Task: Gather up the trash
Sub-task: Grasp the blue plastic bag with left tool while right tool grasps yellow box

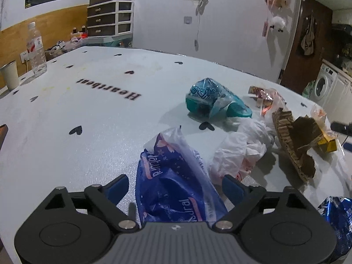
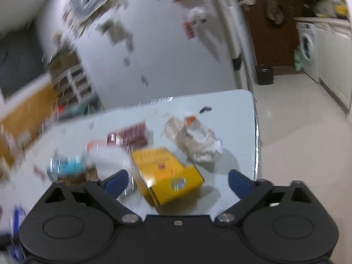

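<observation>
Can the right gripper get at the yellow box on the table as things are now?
Probably yes. The right gripper is open, and the yellow box lies straight ahead between its fingers with nothing on top. The crumpled paper sits apart, farther back. The view is blurred, so exact clearance is uncertain.

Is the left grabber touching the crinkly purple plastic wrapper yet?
Cannot tell. In the left wrist view the left gripper stands open around the purple plastic wrapper, but the wrapper hides any contact.
</observation>
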`<state>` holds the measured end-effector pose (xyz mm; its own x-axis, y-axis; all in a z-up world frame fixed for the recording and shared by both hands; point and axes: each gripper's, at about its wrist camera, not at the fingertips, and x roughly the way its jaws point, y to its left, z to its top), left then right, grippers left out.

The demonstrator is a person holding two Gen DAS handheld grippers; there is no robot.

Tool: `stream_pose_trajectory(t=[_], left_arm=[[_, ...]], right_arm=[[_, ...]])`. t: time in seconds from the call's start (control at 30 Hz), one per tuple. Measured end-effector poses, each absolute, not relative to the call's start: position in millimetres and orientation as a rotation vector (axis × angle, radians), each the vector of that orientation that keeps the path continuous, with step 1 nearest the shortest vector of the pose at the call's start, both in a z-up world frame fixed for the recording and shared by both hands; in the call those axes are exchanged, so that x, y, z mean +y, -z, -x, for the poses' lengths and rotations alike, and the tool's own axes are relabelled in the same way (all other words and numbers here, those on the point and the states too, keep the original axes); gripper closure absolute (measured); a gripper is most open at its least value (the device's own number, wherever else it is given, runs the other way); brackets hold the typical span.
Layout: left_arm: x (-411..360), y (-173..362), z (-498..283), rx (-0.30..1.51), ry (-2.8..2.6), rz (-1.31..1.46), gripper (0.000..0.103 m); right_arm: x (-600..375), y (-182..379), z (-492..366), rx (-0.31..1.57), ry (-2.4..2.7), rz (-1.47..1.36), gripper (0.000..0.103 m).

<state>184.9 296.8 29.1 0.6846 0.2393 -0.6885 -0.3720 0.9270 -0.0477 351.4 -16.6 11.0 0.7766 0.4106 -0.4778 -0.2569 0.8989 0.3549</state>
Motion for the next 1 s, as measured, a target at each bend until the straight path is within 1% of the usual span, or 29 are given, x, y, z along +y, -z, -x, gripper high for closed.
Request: stream_pose_trajectory(t=[0.1,0.17,0.23,0.27,0.3,0.37,0.47,0.6,0.67,0.73,0.87,1.0], left_arm=[[295.0,-29.2,-189.1,0.758,-0.346,0.175,0.016],[294.2,-27.4,-193.6,0.781,-0.352,0.162,0.021],[294.0,-24.1,-197.2,0.800,-0.356,0.156,0.026],[294.1,-22.0,-198.5,0.808,-0.357,0.154,0.028],[294.1,-19.6,-199.7,0.817,-0.358,0.153,0.033],[293.8,-17.4,-199.5,0.810,-0.355,0.149,0.036],[292.5,-18.8,-198.8,0.805,-0.347,0.145,0.050],[287.5,-21.0,-194.9,0.800,-0.341,0.129,0.060],[285.1,-22.9,-190.4,0.787,-0.340,0.135,0.069],[282.4,-25.8,-185.6,0.771,-0.342,0.141,0.075],[274.6,-35.5,-173.1,0.736,-0.333,0.151,0.078],[262.8,-47.6,-160.3,0.702,-0.320,0.147,0.078]], right_arm=[[-5.3,-8.2,-356.3,0.550,-0.387,-0.234,0.010],[1.1,-4.4,-361.7,0.556,-0.399,-0.186,0.014],[4.7,0.7,-366.9,0.587,-0.425,-0.172,0.025],[5.4,2.9,-370.2,0.612,-0.450,-0.180,0.027],[5.5,4.3,-372.7,0.627,-0.468,-0.187,0.030],[6.3,4.3,-372.0,0.637,-0.489,-0.162,0.033],[12.1,4.7,-365.7,0.633,-0.514,-0.067,0.036],[13.5,2.7,-355.7,0.634,-0.523,-0.020,0.041],[14.2,0.5,-350.3,0.638,-0.524,0.000,0.043],[13.7,-1.5,-342.8,0.638,-0.520,0.020,0.044],[8.7,-6.3,-325.1,0.630,-0.517,0.044,0.044],[1.7,-19.4,-305.6,0.602,-0.516,0.059,0.044]])
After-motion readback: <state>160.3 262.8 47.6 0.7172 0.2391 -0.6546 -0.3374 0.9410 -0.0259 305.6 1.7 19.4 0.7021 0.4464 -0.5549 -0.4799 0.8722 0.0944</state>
